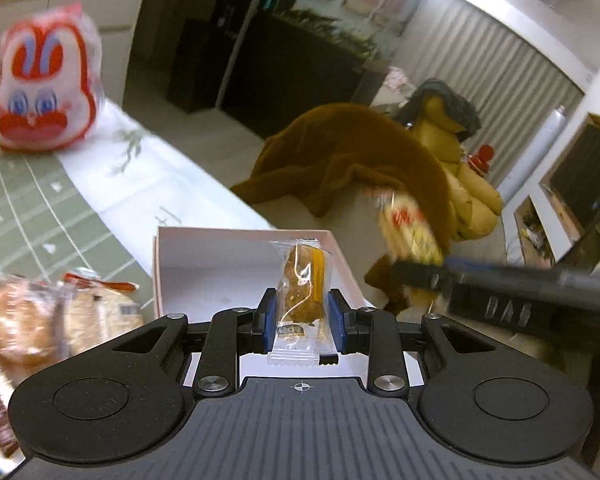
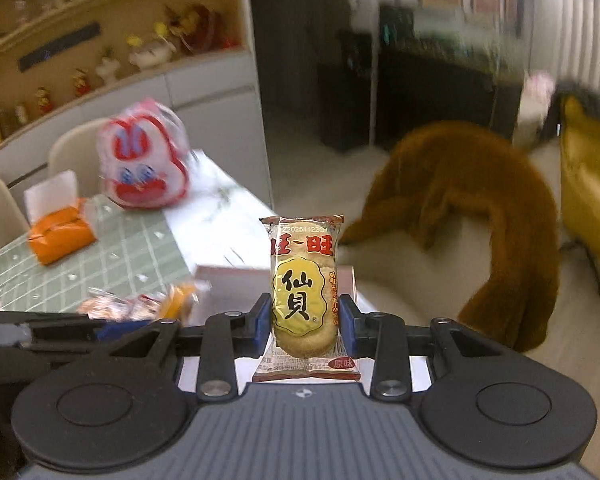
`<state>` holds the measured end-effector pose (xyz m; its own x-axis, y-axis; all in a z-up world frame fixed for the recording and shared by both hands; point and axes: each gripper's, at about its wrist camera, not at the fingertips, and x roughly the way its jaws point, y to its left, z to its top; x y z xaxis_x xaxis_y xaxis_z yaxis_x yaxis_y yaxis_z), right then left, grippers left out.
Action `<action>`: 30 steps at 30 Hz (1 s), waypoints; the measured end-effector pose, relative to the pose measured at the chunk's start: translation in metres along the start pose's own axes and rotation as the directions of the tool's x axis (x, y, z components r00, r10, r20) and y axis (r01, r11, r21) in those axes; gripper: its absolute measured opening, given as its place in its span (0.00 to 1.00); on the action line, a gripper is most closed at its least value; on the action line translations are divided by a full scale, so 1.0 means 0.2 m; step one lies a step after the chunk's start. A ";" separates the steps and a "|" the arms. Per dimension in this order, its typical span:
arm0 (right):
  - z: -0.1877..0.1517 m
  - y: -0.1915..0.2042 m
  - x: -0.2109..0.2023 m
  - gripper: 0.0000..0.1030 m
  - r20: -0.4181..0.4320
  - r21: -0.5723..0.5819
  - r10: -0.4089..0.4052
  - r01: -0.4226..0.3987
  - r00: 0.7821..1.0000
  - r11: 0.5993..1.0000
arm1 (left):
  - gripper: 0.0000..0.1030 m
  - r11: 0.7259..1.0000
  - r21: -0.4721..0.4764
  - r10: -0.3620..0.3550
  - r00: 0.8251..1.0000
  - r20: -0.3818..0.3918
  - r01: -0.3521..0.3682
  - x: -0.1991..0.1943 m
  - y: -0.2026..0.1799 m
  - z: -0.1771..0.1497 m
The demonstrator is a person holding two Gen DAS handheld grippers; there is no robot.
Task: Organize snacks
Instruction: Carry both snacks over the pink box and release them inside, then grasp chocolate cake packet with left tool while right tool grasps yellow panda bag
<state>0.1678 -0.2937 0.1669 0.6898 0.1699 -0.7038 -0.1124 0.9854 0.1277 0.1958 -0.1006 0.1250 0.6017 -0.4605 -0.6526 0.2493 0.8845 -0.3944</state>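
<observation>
two grippers, each with a snack pinched upright between its blue pads. my left gripper (image 1: 302, 318) is closed on a clear-wrapped biscuit (image 1: 302, 298), brown with a yellow strip down its right side, gripped around the lower half so the crimped top stands above the fingers. it sits over the white box (image 1: 236, 264), which is open on the table edge with bare inner walls showing behind the wrapper. my right gripper (image 2: 305, 322) is clamped on a rice cracker packet (image 2: 305, 300), yellow label with red and black characters, pads pressing both long edges, bottom seam hanging below the jaws. in the left view that same packet shows as a blur to the right, with the other gripper's dark body beneath it. in the right view the box's rim (image 2: 236, 270) peeks out behind and left of the packet.

on the green grid tablecloth (image 1: 28, 208) a pile of wrapped snacks (image 1: 40, 320) lies left of the box. further back stands a red-and-white rabbit-face bag (image 1: 40, 88), and the right view adds an orange tissue pack (image 2: 60, 236) near it. a brown furry coat (image 2: 472, 200) drapes over the pale chair beyond the table.
</observation>
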 end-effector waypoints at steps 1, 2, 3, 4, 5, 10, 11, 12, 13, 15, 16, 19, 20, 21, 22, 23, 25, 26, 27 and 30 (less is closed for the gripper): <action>-0.01 -0.02 0.08 0.33 -0.019 0.014 0.016 -0.016 1.000 1.000 | 0.32 0.999 -0.031 -0.019 1.000 -0.023 0.018 0.08 0.04 0.02; -0.03 -0.04 0.17 0.35 -0.045 0.020 0.037 -0.036 0.998 0.999 | 0.33 0.998 -0.060 -0.035 0.998 -0.045 0.032 0.15 0.07 0.03; -0.04 -0.04 0.25 0.35 -0.078 0.023 0.046 -0.044 0.996 0.999 | 0.34 0.996 -0.087 -0.032 0.998 -0.058 0.027 0.22 0.10 0.04; -0.05 -0.05 0.32 0.38 -0.106 0.032 0.037 -0.034 0.994 0.999 | 0.35 0.995 -0.098 -0.013 0.998 -0.060 0.007 0.25 0.13 0.04; -0.06 -0.05 0.36 0.43 -0.125 0.040 0.027 -0.022 0.992 0.999 | 0.35 0.995 -0.100 0.009 0.998 -0.061 -0.015 0.26 0.15 0.04; -0.13 -0.07 0.36 0.60 -0.106 0.063 0.010 -0.003 0.994 0.998 | 0.35 0.996 -0.092 -0.004 1.000 -0.027 0.002 0.12 0.26 0.00; -0.15 -0.07 0.35 0.60 -0.103 0.068 -0.002 0.009 0.995 0.998 | 0.35 0.996 -0.084 0.010 1.000 -0.019 -0.011 0.07 0.29 -0.02; -0.17 -0.06 0.34 0.60 -0.097 0.070 -0.015 0.022 0.995 0.997 | 0.35 0.997 -0.080 0.020 1.000 -0.008 -0.021 0.02 0.31 -0.03; -0.18 -0.06 0.33 0.60 -0.092 0.068 -0.024 0.030 0.995 0.997 | 0.35 0.996 -0.080 0.034 0.999 0.006 -0.034 -0.03 0.34 -0.06; -0.23 -0.04 0.28 0.60 -0.084 0.062 -0.047 0.053 0.995 0.997 | 0.35 0.994 -0.086 0.076 0.996 0.038 -0.072 -0.12 0.38 -0.10; -0.25 -0.03 0.26 0.60 -0.082 0.063 -0.051 0.057 0.995 0.996 | 0.35 0.991 -0.094 0.101 0.994 0.052 -0.096 -0.17 0.42 -0.12; -0.31 0.02 0.20 0.60 -0.084 0.067 -0.062 0.068 0.995 0.995 | 0.35 0.978 -0.141 0.167 0.982 0.083 -0.155 -0.32 0.52 -0.20; -0.33 0.04 0.18 0.60 -0.084 0.071 -0.064 0.070 0.994 0.995 | 0.35 0.974 -0.152 0.186 0.978 0.099 -0.170 -0.36 0.55 -0.23; -0.36 0.06 0.16 0.60 -0.081 0.076 -0.066 0.072 0.995 0.995 | 0.35 0.967 -0.160 0.217 0.969 0.121 -0.197 -0.41 0.59 -0.25; -0.38 0.08 0.13 0.60 -0.076 0.080 -0.065 0.071 0.995 0.994 | 0.35 0.957 -0.174 0.258 0.956 0.141 -0.233 -0.46 0.62 -0.27; -0.41 0.11 0.11 0.60 -0.074 0.081 -0.063 0.069 0.995 0.994 | 0.35 0.944 -0.193 0.296 0.943 0.150 -0.266 -0.49 0.65 -0.29; -0.48 0.17 0.08 0.60 -0.080 0.077 -0.062 0.068 0.995 0.995 | 0.35 0.913 -0.246 0.363 0.923 0.131 -0.324 -0.53 0.74 -0.32; -0.51 0.20 0.07 0.62 -0.080 0.070 -0.063 0.069 0.995 0.995 | 0.35 0.899 -0.267 0.385 0.916 0.110 -0.346 -0.54 0.78 -0.34; -0.54 0.23 0.06 0.62 -0.088 0.064 -0.057 0.063 0.994 0.996 | 0.35 0.891 -0.273 0.400 0.912 0.095 -0.363 -0.54 0.81 -0.36; -0.61 0.33 0.05 0.62 -0.116 0.058 -0.025 0.032 0.993 0.998 | 0.35 0.878 -0.289 0.411 0.910 0.051 -0.380 -0.50 0.88 -0.39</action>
<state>0.0802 -0.2258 0.0818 0.6045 0.1450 -0.7833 -0.0482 0.9882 0.1457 0.1200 0.0959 0.0709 0.6887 -0.0520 -0.7232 -0.2293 0.9306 -0.2852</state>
